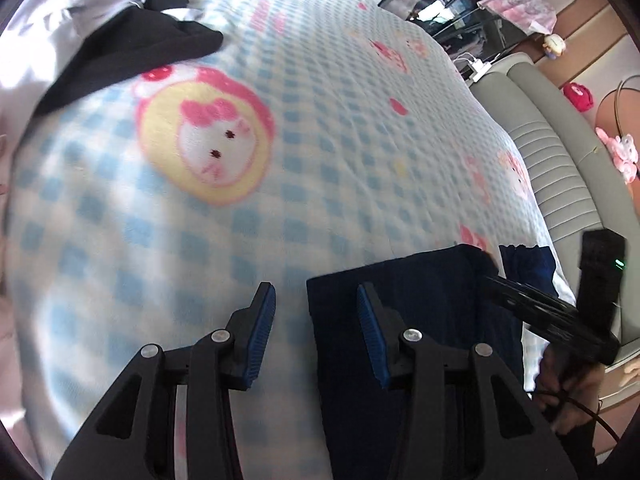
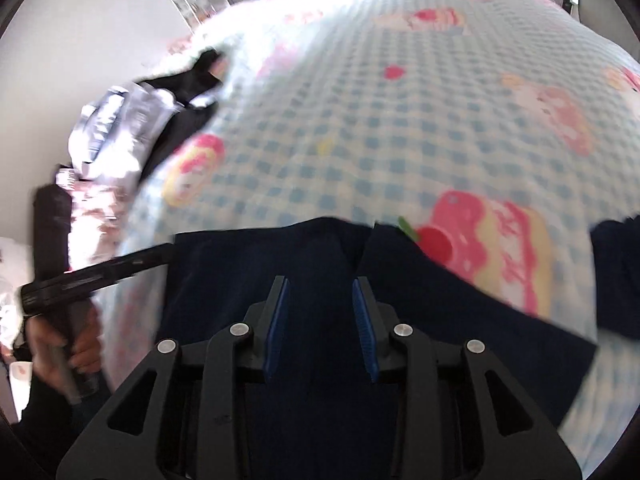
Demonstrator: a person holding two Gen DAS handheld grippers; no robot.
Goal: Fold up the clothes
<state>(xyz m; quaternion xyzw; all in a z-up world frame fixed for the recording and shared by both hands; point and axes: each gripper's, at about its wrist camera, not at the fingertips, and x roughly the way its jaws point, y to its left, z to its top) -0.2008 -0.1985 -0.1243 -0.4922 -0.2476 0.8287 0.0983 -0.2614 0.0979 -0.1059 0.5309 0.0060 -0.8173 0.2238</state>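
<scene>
A dark navy garment (image 1: 420,320) lies flat on the blue-checked cartoon blanket (image 1: 320,120), near its front edge. My left gripper (image 1: 315,300) hovers open over the garment's left edge, with nothing pinched between its blue pads. In the right wrist view the same navy garment (image 2: 280,248) fills the foreground, and my right gripper (image 2: 320,292) stands open just above it with a clear gap between the pads. The right gripper's body (image 1: 540,312) shows at the garment's right side, and the left gripper's body (image 2: 100,272) at its left, held by a hand (image 2: 80,352).
A heap of black and white clothes (image 1: 120,40) lies at the blanket's far left, also visible as a clothes heap (image 2: 132,132). A second navy piece (image 2: 616,272) lies at the right edge. A grey padded bed frame (image 1: 552,160) borders the right side. The checked blanket (image 2: 400,120) stretches ahead.
</scene>
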